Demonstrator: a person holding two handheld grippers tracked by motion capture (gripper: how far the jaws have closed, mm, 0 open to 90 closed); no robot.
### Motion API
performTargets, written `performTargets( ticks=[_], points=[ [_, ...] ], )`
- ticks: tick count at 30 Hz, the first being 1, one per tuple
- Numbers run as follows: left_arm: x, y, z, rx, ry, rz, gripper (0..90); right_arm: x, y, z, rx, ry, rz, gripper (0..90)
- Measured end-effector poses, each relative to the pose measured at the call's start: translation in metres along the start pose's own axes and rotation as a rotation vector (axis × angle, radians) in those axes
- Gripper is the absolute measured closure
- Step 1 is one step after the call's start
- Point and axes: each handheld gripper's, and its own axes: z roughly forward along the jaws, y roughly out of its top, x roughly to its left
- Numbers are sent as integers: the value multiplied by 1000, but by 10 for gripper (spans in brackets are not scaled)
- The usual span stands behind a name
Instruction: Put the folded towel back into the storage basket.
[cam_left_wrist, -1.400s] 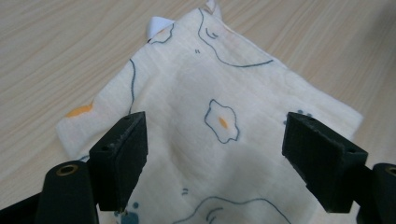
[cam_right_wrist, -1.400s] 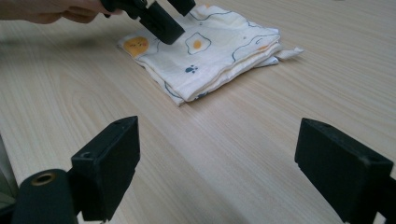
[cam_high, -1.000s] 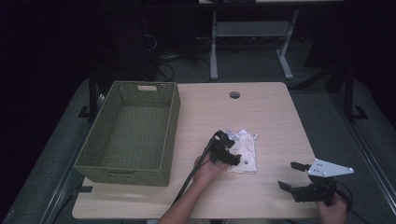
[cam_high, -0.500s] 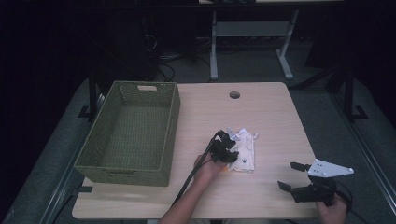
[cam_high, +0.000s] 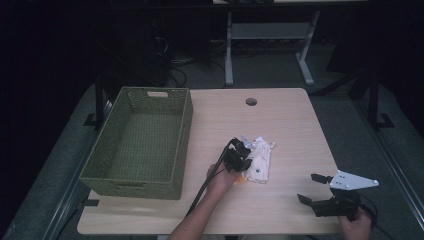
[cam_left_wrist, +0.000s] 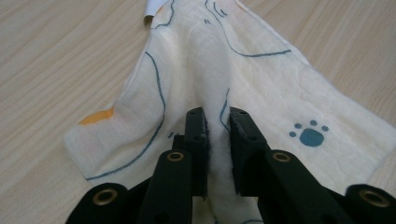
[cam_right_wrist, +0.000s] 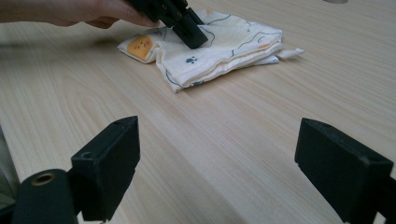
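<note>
Left gripper (cam_left_wrist: 217, 126) jaws just closed, pinching ridge of cream cloth (cam_high: 260, 160) mid-desk (cam_high: 280, 120), likely for lift toward wicker basket (cam_high: 140, 145) (empty). Right gripper (cam_high: 317, 187) idle near desk edge, jaws wide, holding nothing.

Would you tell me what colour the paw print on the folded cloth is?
Blue, on the cream folded cloth; the paw print shows best in the left gripper view.

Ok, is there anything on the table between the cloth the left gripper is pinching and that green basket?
Nothing visible. The left gripper has just closed on a fold of the cloth, and the stretch of table between it and the green basket is bare wood. The basket's near wall stands upright, so the cloth would have to go over it.
</note>
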Motion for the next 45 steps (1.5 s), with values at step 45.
performTargets(
  ticks=[45],
  points=[
    [35,2,-109,-149,-343,-228,818,-2,-1,-3,-5,-14,14,135]
  ],
)
